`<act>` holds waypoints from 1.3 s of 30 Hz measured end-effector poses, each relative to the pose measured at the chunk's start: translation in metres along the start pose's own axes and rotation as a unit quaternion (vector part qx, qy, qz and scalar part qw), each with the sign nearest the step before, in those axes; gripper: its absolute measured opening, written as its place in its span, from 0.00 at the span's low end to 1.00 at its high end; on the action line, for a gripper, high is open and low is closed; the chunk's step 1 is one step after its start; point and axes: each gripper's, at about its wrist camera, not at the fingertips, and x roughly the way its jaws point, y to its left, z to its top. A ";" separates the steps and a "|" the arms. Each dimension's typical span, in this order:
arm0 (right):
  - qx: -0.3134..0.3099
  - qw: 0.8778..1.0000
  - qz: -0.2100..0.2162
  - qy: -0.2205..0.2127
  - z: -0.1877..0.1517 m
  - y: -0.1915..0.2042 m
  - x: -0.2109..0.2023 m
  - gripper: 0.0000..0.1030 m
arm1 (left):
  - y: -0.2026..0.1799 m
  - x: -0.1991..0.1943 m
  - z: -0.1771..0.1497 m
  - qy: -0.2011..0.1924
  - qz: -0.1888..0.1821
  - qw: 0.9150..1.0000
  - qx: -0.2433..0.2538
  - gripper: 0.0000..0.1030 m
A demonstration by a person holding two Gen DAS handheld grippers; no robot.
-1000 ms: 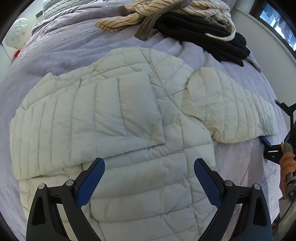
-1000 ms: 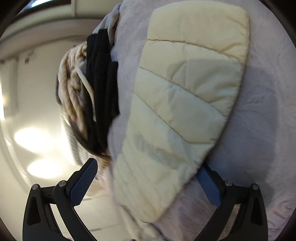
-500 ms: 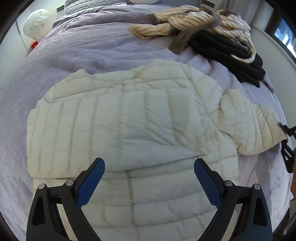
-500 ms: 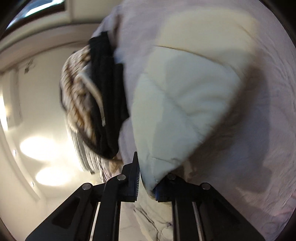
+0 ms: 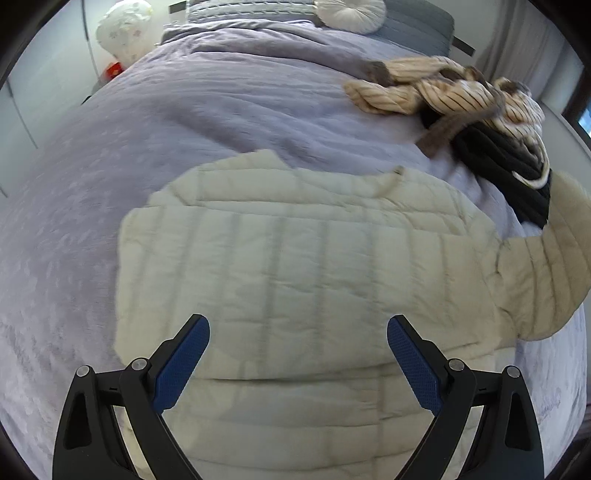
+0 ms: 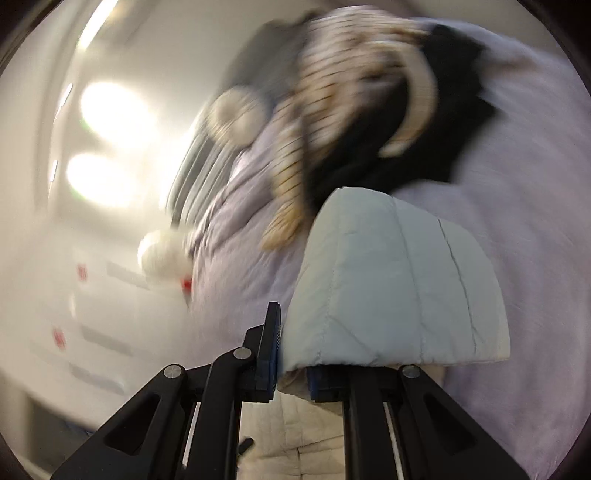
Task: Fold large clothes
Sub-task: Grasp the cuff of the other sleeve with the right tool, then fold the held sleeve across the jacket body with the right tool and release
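Jacket, cream quilted puffer, is lying spread flat on the lavender bedspread, filling the middle of the left wrist view, with one sleeve already lying folded across its body. Left gripper is hovering above the near part of the jacket, its blue-padded fingers standing wide apart with nothing between them and touching no fabric. At the jacket's right side the other sleeve is rising off the bedspread, curving up and away from the body panel. Right gripper is pinching the end of that sleeve; its fingers are sitting nearly together with the cuff fabric clamped between the pads, and the quilted sleeve end is bulging up just past the fingertips. The right wrist view is heavily motion-blurred, so background detail there is hard to read. Beyond the jacket, toward the far right of the bedspread, a striped beige garment is lying tangled on top of a black garment, both well apart from the jacket's collar but close to the raised sleeve. Farther beyond the jacket, at the head of the bed, a round white cushion is resting on grey bedding. A white bag-like bundle is sitting off the bedspread's far left corner.
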 end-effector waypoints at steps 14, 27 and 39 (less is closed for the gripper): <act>-0.196 0.952 -0.119 0.204 -0.143 0.073 0.186 0.13 | 0.091 0.001 -0.007 -0.003 0.026 0.998 -0.060 0.95; -0.067 0.977 -0.140 0.146 -0.123 0.046 0.138 0.65 | 0.094 0.012 -0.001 0.019 -0.074 0.994 -0.084 0.95; -0.169 0.970 -0.124 0.120 -0.114 0.086 0.165 0.10 | 0.117 0.007 0.017 -0.004 -0.142 0.984 -0.109 0.95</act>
